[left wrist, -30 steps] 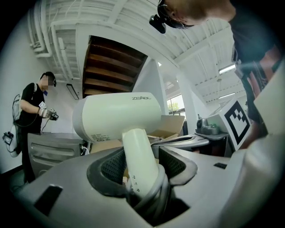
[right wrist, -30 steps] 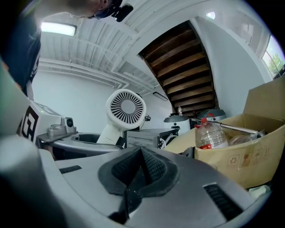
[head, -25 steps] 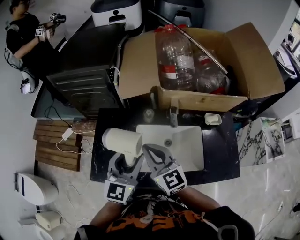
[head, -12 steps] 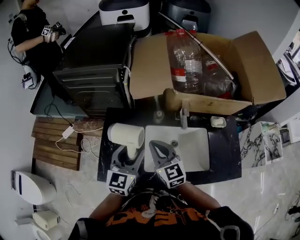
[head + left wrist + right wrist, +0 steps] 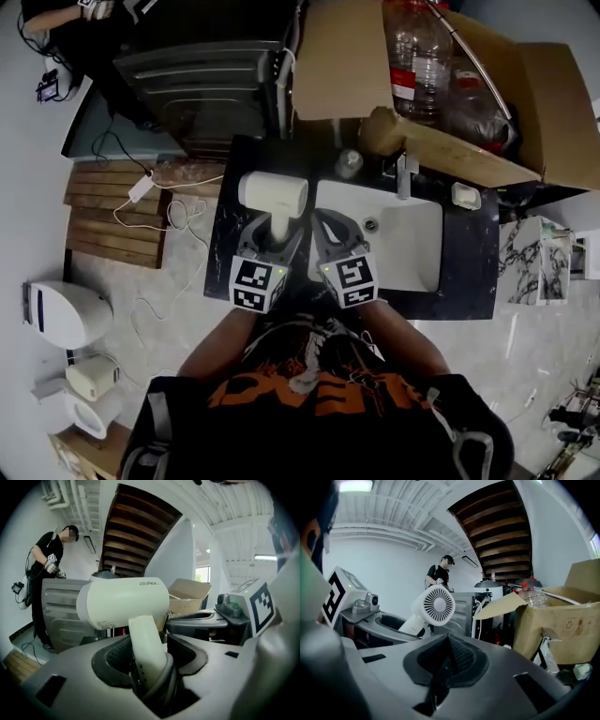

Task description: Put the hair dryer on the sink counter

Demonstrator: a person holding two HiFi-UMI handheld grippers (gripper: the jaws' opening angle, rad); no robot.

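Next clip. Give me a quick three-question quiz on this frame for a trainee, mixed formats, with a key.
1. Multiple choice: what does the left hand-held gripper clamp? A) the handle of the cream-white plastic hair dryer; B) a towel; C) a toothbrush.
2. True or false: the right hand-held gripper has its jaws together on nothing.
3. Fill in: the clear plastic bottles stand inside the brown cardboard ____ behind the white rectangular sink basin.
Key: 1 A; 2 true; 3 box.
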